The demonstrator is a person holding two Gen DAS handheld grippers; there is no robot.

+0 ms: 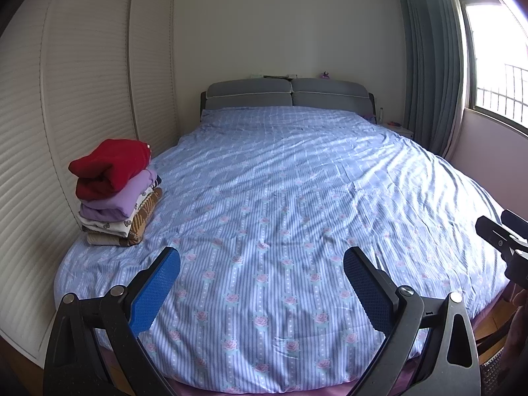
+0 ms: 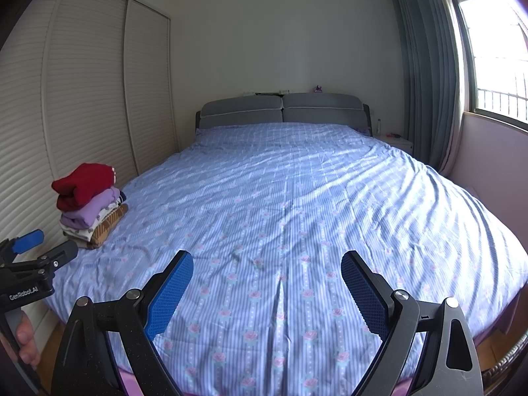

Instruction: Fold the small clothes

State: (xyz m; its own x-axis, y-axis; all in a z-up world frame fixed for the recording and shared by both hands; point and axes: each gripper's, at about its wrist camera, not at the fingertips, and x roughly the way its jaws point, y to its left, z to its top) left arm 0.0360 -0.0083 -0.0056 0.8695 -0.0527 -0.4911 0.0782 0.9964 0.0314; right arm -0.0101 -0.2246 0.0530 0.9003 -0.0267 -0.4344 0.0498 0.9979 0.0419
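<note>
A stack of folded clothes [image 1: 115,194] sits on the bed's left edge: a red garment on top, then lilac, cream and brown plaid ones. The same stack of folded clothes [image 2: 89,206] shows at the left in the right wrist view. My left gripper [image 1: 262,257] hovers open over the bed's foot, nothing between its blue pads. My right gripper [image 2: 267,260] is open too and holds nothing. The left gripper [image 2: 39,247] appears at the left edge of the right wrist view, with a hand on its handle. The right gripper's black body shows at the right edge of the left wrist view.
The bed [image 1: 297,181] is covered by a blue striped sheet with pink roses. A grey headboard [image 1: 287,94] stands at the far end. White louvred wardrobe doors [image 1: 82,82] line the left side. Grey curtains [image 1: 429,59] and a window [image 1: 495,66] are at the right.
</note>
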